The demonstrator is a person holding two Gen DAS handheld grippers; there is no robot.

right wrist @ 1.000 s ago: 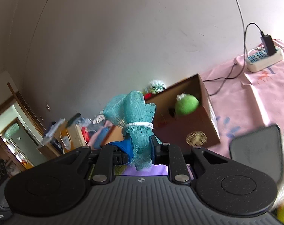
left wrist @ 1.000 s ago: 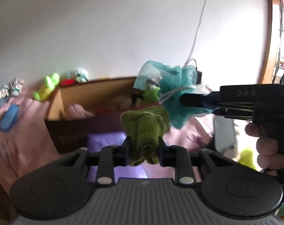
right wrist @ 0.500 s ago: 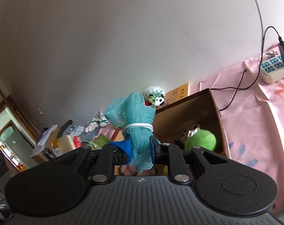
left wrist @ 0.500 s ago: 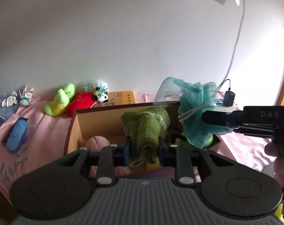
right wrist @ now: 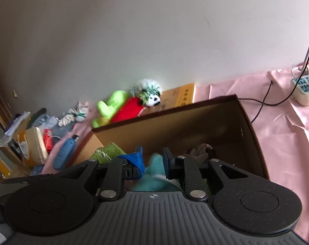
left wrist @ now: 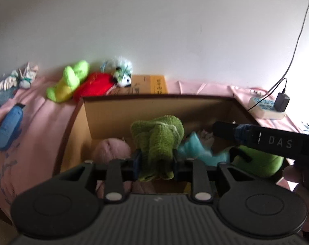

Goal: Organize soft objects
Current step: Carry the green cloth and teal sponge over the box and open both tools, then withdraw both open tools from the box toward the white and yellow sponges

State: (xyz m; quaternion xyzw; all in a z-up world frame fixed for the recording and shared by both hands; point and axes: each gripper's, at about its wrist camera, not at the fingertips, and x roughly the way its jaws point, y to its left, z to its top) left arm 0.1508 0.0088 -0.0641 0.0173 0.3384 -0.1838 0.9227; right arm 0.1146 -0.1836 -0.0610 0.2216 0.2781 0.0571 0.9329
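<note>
Two grippers are positioned over the open cardboard box (left wrist: 105, 110). A green knitted cloth (left wrist: 157, 140) is clamped between the fingers of the left gripper (left wrist: 156, 162) — above the box interior. The fingers of the right gripper (right wrist: 153, 162) are spread apart — the teal mesh bath pouf (right wrist: 154, 175) lies loosely between them, inside the box beside a green plush ball (left wrist: 260, 163).

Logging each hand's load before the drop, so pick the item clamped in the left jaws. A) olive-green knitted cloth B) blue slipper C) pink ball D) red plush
A: in the left wrist view the left gripper is clamped on the olive-green knitted cloth over the cardboard box, with both jaws pressing its sides.
</note>
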